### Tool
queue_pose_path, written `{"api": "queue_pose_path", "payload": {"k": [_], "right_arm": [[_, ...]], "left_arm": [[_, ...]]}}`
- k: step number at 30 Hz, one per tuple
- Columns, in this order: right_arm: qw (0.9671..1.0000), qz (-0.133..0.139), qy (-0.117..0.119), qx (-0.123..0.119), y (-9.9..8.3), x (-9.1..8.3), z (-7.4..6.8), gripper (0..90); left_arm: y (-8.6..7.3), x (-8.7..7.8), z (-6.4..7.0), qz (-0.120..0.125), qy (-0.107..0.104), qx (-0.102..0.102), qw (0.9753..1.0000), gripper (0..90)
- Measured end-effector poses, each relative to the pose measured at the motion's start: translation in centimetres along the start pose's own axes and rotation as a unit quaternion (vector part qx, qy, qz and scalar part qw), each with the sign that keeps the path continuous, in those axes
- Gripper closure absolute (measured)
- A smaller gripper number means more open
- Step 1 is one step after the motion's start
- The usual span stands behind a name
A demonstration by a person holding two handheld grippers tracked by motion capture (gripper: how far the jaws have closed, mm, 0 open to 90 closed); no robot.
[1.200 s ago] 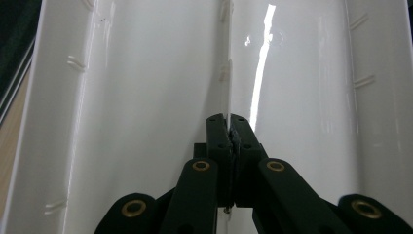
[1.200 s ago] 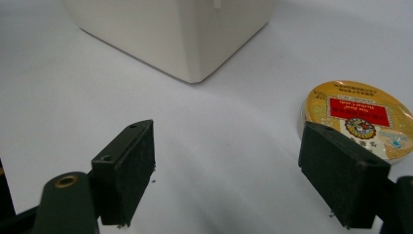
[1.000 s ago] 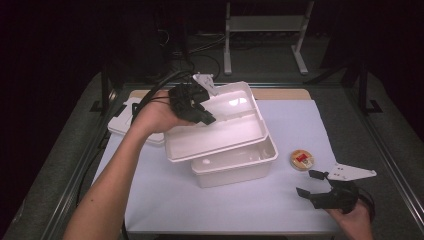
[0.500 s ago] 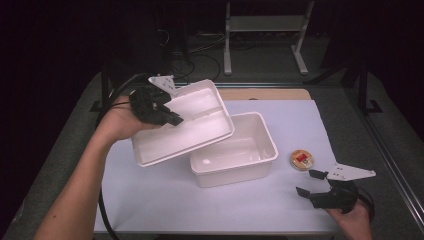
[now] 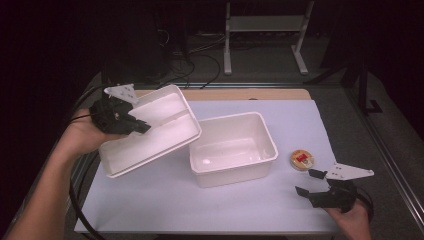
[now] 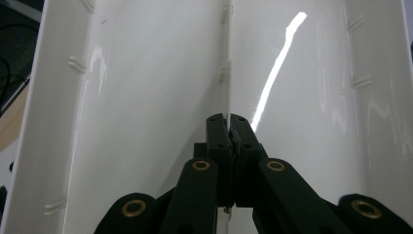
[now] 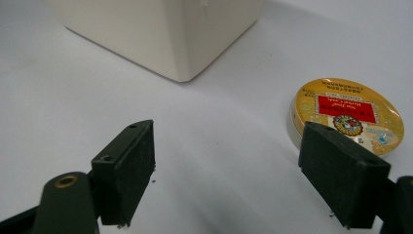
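White lid (image 5: 150,132) tilted, beside open tub (image 5: 232,148).

- The counter (image 5: 150,200) carries a pale sheet over most of its top, with a bare wooden strip along the far edge.
- A white tub (image 5: 232,147) stands open near the middle.
- A small round tin (image 5: 302,160) with a yellow and red lid lies toward the right edge, just beside the tub.

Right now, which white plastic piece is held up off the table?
The lid, tilted at the left with the left claw shut on its ridge. The tub sits on the table.
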State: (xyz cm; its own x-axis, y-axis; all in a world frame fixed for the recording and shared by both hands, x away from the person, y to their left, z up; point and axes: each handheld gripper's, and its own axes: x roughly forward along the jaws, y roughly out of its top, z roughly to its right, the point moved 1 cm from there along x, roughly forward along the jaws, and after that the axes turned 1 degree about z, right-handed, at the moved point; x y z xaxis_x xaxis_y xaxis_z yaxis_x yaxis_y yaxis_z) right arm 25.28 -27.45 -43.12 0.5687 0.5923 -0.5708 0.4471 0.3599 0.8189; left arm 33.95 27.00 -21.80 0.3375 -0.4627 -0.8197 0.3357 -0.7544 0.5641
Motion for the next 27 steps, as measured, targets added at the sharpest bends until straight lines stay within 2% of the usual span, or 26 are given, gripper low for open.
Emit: {"api": "queue_pose_path", "payload": {"k": [7, 12, 16, 27], "right_arm": [[1.0000, -0.005, 0.002, -0.002, 0.1, 0.3, -0.2, 20.4], [1.0000, -0.004, 0.001, -0.001, 0.0, 0.2, -0.1, 20.4], [1.0000, -0.003, -0.001, -0.002, 0.1, 0.2, -0.1, 20.4], [1.0000, -0.005, -0.002, -0.001, 0.1, 0.3, -0.1, 20.5]], "left_arm": [[-2.4, -1.1, 0.0, -0.003, 0.013, -0.014, 0.9998, 89.1], [-3.9, -1.1, 0.1, -0.012, 0.017, -0.019, 0.9996, 89.1], [-5.3, -0.7, 0.3, -0.010, 0.015, -0.027, 0.9995, 89.1], [-9.2, 1.5, 0.6, -0.031, 0.004, -0.050, 0.9982, 89.1]]}}
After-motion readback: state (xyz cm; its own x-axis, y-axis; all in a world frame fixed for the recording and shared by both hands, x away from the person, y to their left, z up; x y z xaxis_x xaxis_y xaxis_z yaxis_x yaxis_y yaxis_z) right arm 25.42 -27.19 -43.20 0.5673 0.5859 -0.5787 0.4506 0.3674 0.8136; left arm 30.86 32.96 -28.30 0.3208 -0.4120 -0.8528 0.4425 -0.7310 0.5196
